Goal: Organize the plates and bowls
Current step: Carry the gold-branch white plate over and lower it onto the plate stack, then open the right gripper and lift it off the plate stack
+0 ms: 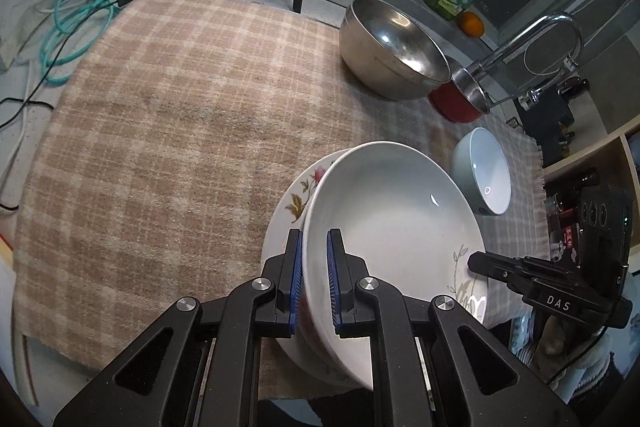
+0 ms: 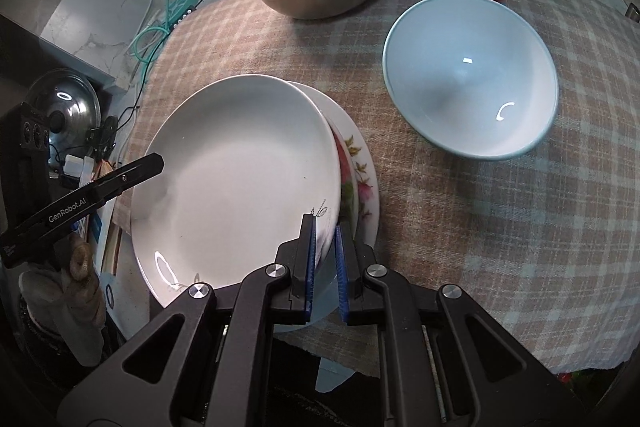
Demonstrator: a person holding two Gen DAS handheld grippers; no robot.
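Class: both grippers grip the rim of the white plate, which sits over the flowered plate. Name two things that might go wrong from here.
1. The white plate is held only at its rim by the left gripper and right gripper; uneven lowering could make it slip or clack onto the flowered plate.
2. It sits off-centre over the flowered plate, near the cloth's front edge, so the stack might tip.
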